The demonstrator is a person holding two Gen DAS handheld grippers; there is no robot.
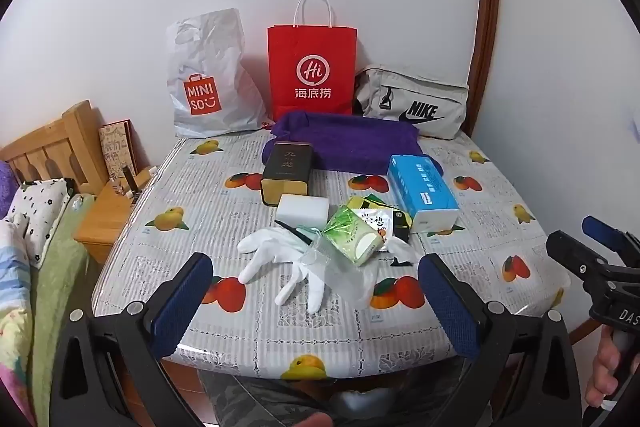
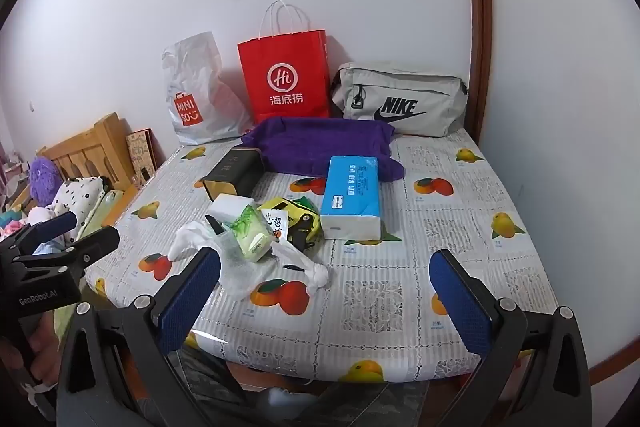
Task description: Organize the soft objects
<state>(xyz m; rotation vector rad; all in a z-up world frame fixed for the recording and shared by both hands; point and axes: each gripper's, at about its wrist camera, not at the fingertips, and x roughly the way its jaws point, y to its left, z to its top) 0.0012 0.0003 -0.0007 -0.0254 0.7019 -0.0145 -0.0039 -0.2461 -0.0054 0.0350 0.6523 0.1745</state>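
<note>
A pile lies mid-table: a white glove (image 1: 280, 267) (image 2: 188, 239), a clear plastic bag (image 1: 344, 275) (image 2: 244, 275), a green tissue pack (image 1: 352, 239) (image 2: 250, 237), a white sponge block (image 1: 302, 209) (image 2: 230, 207), a yellow pouch (image 1: 380, 217) (image 2: 292, 217), a blue tissue pack (image 1: 422, 191) (image 2: 352, 195) and a black tin (image 1: 286, 173) (image 2: 234, 175). A purple towel (image 1: 344, 143) (image 2: 324, 145) lies behind. My left gripper (image 1: 316, 307) (image 2: 86, 235) is open, above the near edge by the glove. My right gripper (image 2: 326, 303) (image 1: 580, 239) is open and empty, above the table's near right.
A Miniso plastic bag (image 1: 208, 87) (image 2: 196, 99), a red paper bag (image 1: 312, 75) (image 2: 288, 79) and a grey Nike bag (image 1: 416, 103) (image 2: 400, 99) stand against the back wall. The fruit-print tablecloth (image 1: 480, 187) (image 2: 440, 227) covers the table. A wooden bed frame (image 1: 48, 143) and bedding are left.
</note>
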